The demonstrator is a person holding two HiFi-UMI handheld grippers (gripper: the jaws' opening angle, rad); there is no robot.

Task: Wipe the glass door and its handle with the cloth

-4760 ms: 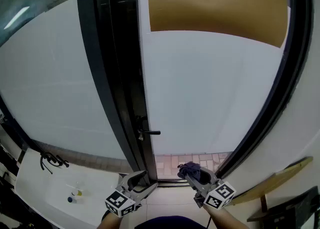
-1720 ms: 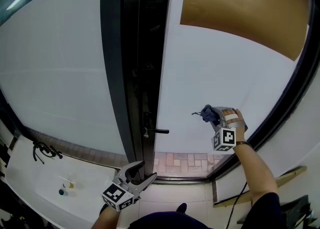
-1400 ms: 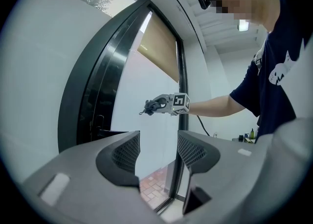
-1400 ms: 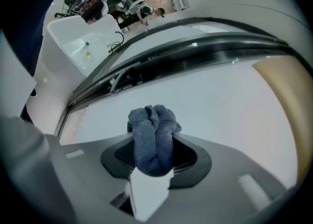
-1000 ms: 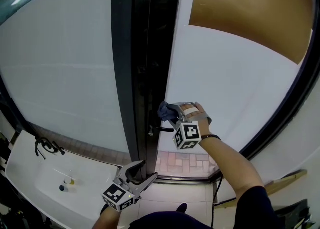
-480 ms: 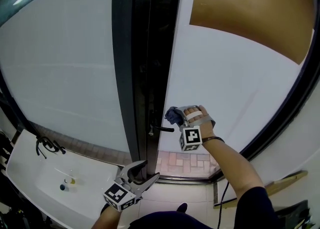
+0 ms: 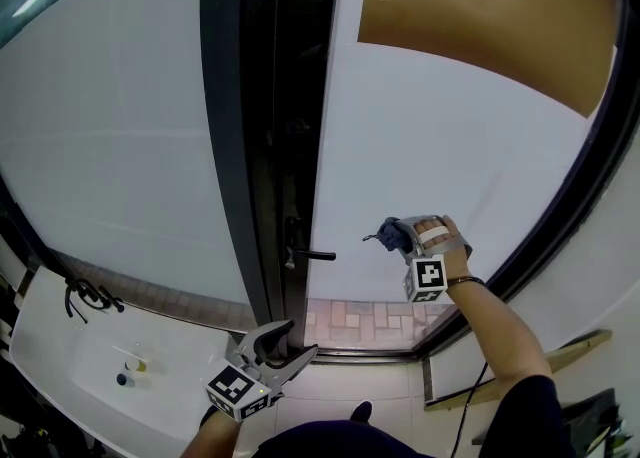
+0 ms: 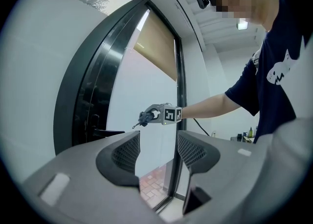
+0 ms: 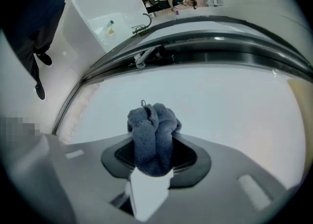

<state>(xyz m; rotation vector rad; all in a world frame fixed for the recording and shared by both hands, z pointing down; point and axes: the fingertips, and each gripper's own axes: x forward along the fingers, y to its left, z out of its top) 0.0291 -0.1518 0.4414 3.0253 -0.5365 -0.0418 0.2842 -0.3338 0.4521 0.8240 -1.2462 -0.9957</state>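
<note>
Glass-facing, clamps bunched blue cloth [image 7: 386,233] in right gripper [image 7: 402,238] at glass door [image 7: 450,146], right of handle [image 7: 312,255]; holds left gripper [image 7: 290,340] below handle, gaping, empty.

i see the glass door [image 7: 450,166] as a tall frosted white pane in a dark frame, with a brown sheet across its upper part and a clear strip at the bottom. its handle [image 7: 310,255] is a thin dark lever sticking out level from the frame's edge. the cloth [image 9: 152,132] is a blue-grey bundle, bunched tight between the jaws of my right gripper [image 9: 154,157]. it's held up by the pane, to the right of the handle and apart from it; i can't tell whether it touches the glass.
</note>
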